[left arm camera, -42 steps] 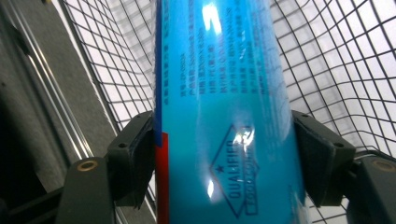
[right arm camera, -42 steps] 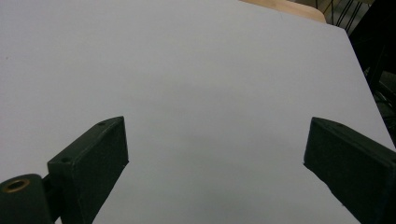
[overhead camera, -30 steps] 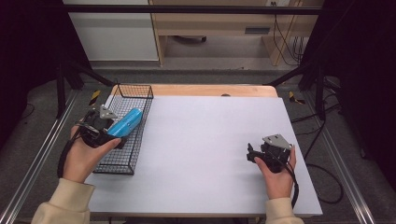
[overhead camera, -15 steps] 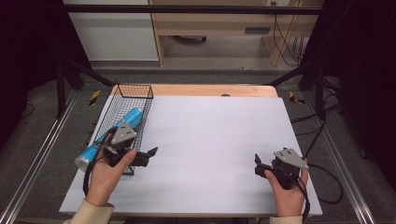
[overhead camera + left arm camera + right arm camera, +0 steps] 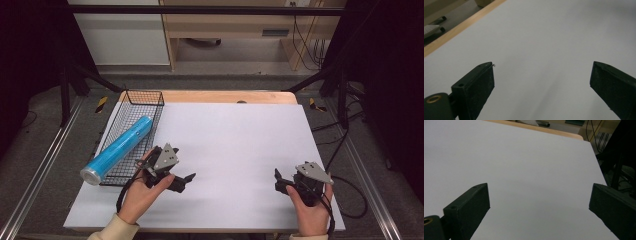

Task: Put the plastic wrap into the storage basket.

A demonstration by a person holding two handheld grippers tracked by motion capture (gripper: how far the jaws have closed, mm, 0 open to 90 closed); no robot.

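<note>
A blue roll (image 5: 120, 147) lies slanted in the black wire basket (image 5: 144, 93) at the table's left, its near end poking out over the basket's front rim. Just right of the basket's front corner, my left gripper (image 5: 186, 181) rests low over the white table top (image 5: 235, 145) and points right. Its jaws have just been opening, and in the left gripper view the left gripper (image 5: 541, 75) stands open over bare white surface. My right gripper (image 5: 278, 181) sits near the front right, pointing left. Its jaws have also just widened, and the right gripper (image 5: 539, 197) holds nothing.
A wooden strip (image 5: 225, 96) runs along the table's far edge. Metal rails (image 5: 45, 165) flank the table on both sides. Cables (image 5: 350, 200) trail on the floor at the right. A shelf unit (image 5: 225, 30) stands beyond the table.
My left gripper has let go of the blue roll in the basket and moved right and nearer onto the white top. The roll now lies flatter. My right hand drew back toward the front edge.
</note>
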